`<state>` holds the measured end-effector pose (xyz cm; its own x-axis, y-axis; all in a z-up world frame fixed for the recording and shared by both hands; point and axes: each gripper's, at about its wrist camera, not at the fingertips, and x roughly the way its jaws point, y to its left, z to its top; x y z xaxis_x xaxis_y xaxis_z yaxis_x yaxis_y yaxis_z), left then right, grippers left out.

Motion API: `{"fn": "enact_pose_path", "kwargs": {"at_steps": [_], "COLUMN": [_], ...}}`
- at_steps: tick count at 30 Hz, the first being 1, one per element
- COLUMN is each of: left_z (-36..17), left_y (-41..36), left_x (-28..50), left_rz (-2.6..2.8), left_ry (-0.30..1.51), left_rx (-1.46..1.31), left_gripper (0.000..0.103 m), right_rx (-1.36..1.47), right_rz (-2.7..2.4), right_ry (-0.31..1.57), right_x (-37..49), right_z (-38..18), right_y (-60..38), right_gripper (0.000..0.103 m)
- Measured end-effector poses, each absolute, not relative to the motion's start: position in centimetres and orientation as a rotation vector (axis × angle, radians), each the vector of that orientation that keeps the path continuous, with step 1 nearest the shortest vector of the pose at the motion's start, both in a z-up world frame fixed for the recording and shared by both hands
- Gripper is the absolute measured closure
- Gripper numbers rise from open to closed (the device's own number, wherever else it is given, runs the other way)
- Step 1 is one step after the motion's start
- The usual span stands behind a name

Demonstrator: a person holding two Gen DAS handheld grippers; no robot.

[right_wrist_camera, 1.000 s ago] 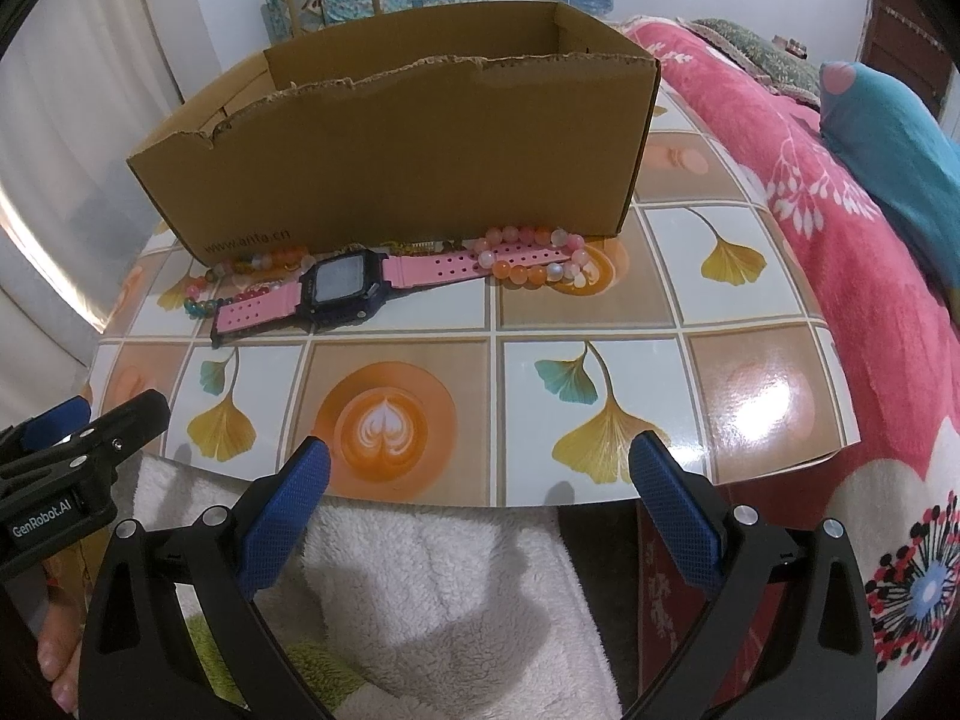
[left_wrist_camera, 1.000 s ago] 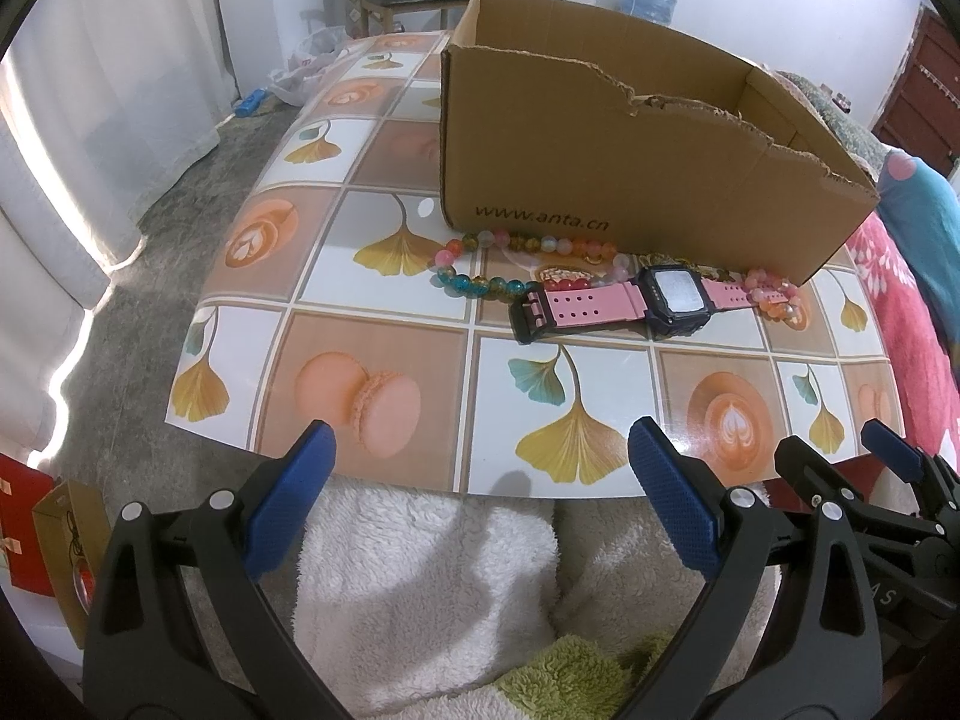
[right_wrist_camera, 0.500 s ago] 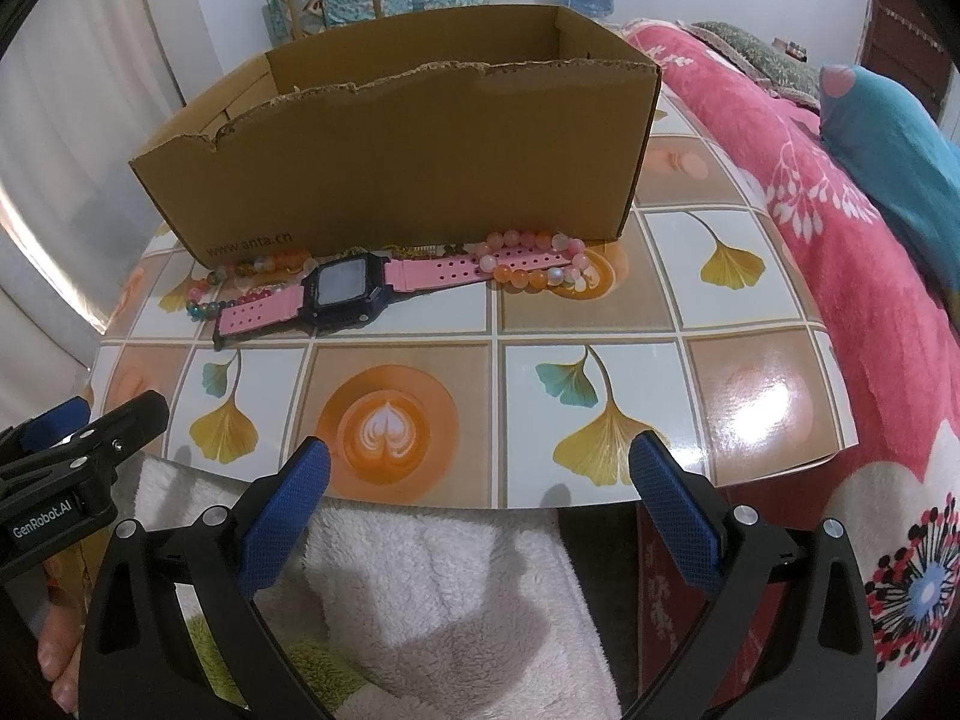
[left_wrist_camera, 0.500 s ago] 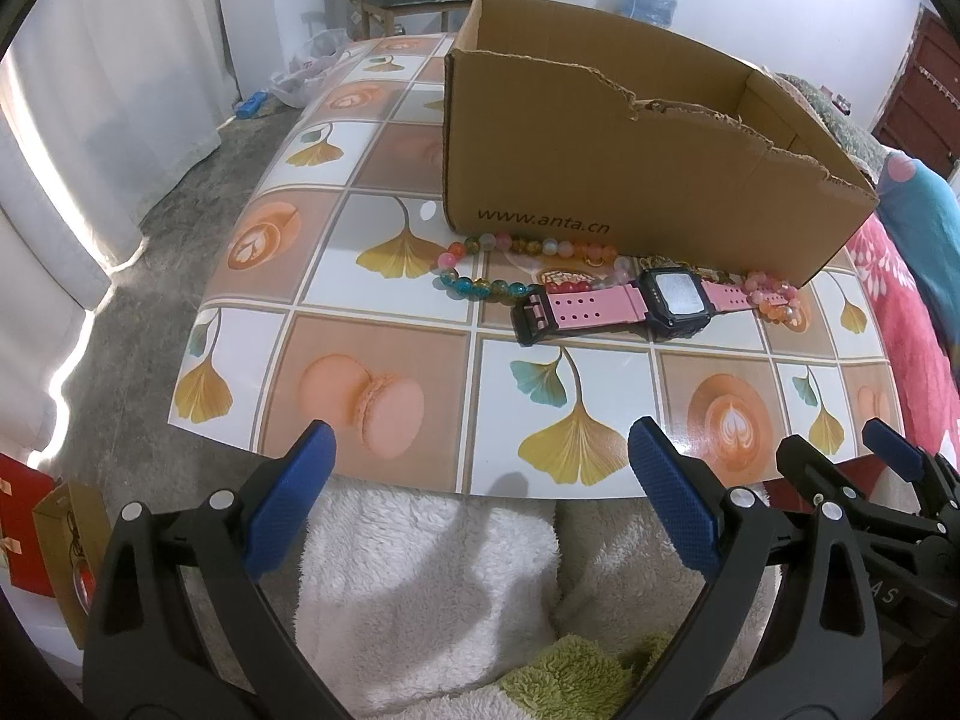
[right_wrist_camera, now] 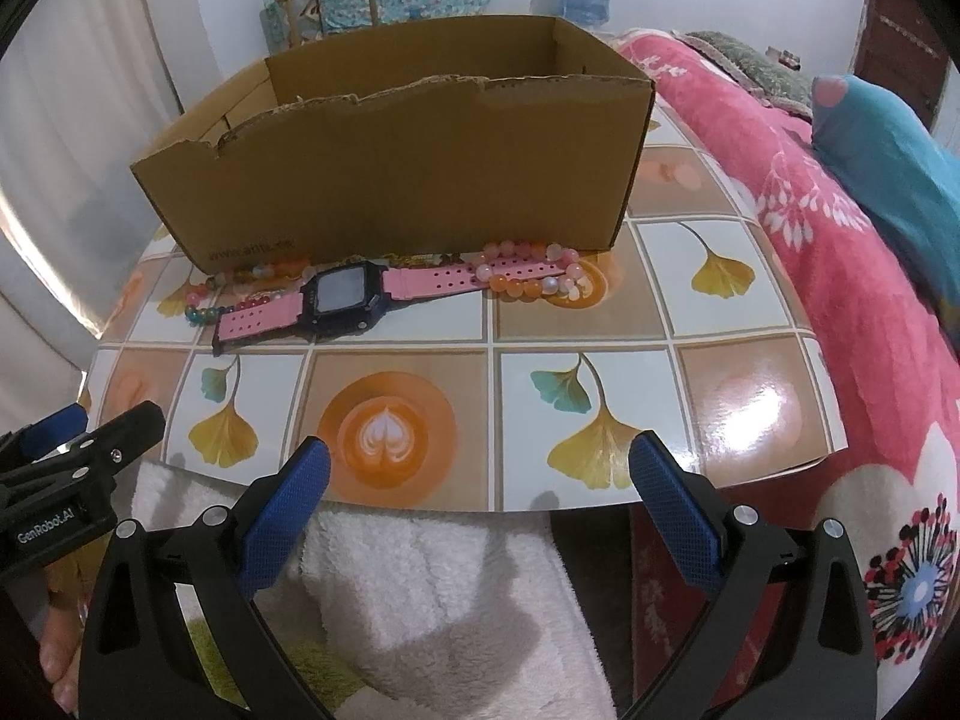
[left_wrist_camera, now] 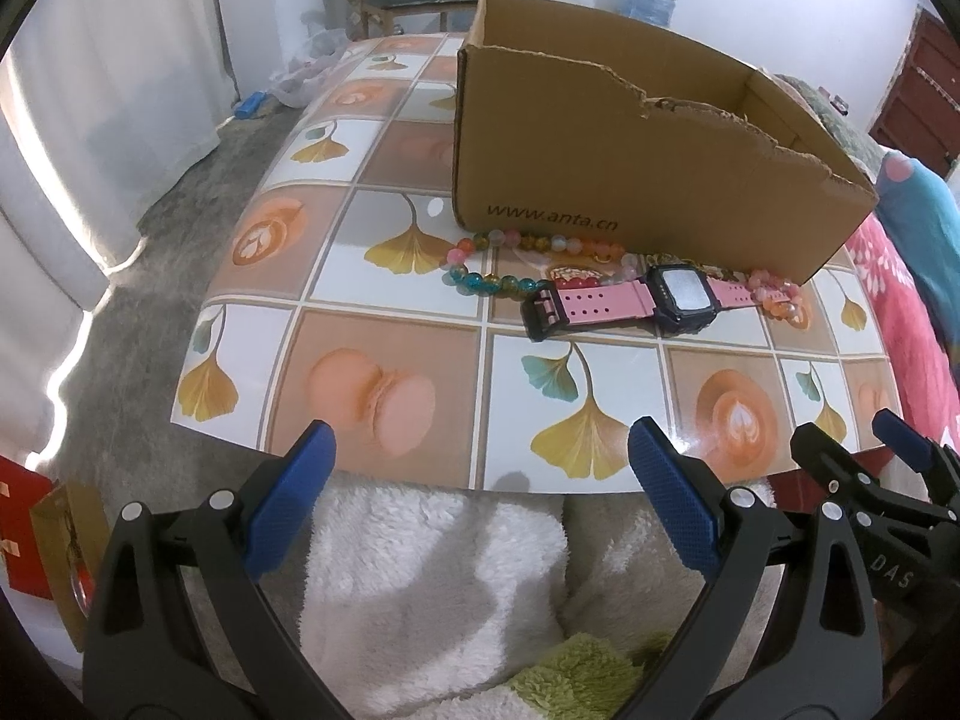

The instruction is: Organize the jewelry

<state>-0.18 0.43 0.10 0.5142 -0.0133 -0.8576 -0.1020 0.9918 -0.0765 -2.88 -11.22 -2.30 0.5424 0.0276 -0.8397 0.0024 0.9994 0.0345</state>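
A pink-strapped digital watch [left_wrist_camera: 630,301] [right_wrist_camera: 372,299] lies flat on the patterned table in front of an open cardboard box [left_wrist_camera: 630,180] [right_wrist_camera: 408,180]. A multicoloured bead bracelet [left_wrist_camera: 510,258] [right_wrist_camera: 240,291] lies at the watch's left end, against the box. A pink and orange bead bracelet [left_wrist_camera: 777,297] [right_wrist_camera: 531,270] lies at its right end. My left gripper [left_wrist_camera: 480,501] is open and empty at the table's near edge. My right gripper [right_wrist_camera: 480,507] is open and empty there too, to the right of the left one.
The table [left_wrist_camera: 420,312] has a tile-pattern cover with leaves and coffee cups. A white fluffy towel [left_wrist_camera: 432,576] lies below its near edge. A pink floral bedspread [right_wrist_camera: 852,300] with a teal pillow [right_wrist_camera: 888,162] runs along the right. A chair [right_wrist_camera: 324,6] stands behind.
Both grippers have crept slightly forward toward the table. The watch, bracelets and box have not moved.
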Motion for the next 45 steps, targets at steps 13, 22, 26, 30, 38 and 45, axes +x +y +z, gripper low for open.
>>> {"fn": "enact_pose_path", "kwargs": {"at_steps": [13, 22, 26, 30, 38, 45], "left_z": [0.3, 0.9, 1.0, 1.1, 1.7, 1.6], "left_y": [-0.3, 0.8, 1.1, 1.0, -1.0, -3.4], "left_x": [-0.5, 0.5, 0.6, 1.3, 1.7, 2.3], "left_rz": [-0.106, -0.240, -0.225, -0.188, -0.175, -0.279], "left_ry": [0.927, 0.896, 0.891, 0.914, 0.885, 0.850], "left_rx": [-0.094, -0.249, -0.248, -0.191, 0.068, 0.213], "left_gripper": [0.008, 0.008, 0.008, 0.008, 0.009, 0.024], "right_rx": [-0.025, 0.020, 0.057, 0.063, 0.036, 0.027], "right_rz": [-0.059, 0.040, 0.088, 0.121, 0.203, 0.296], "right_ry": [0.881, 0.809, 0.801, 0.793, 0.775, 0.799], "right_x": [-3.4, -3.6, -3.3, -2.9, -1.5, -0.4], "right_z": [-1.5, -1.5, -1.4, -1.2, -0.2, -0.4], "right_y": [-11.9, -13.5, -13.8, -13.7, -14.0, -13.9], "right_gripper": [0.006, 0.006, 0.006, 0.006, 0.006, 0.009]}}
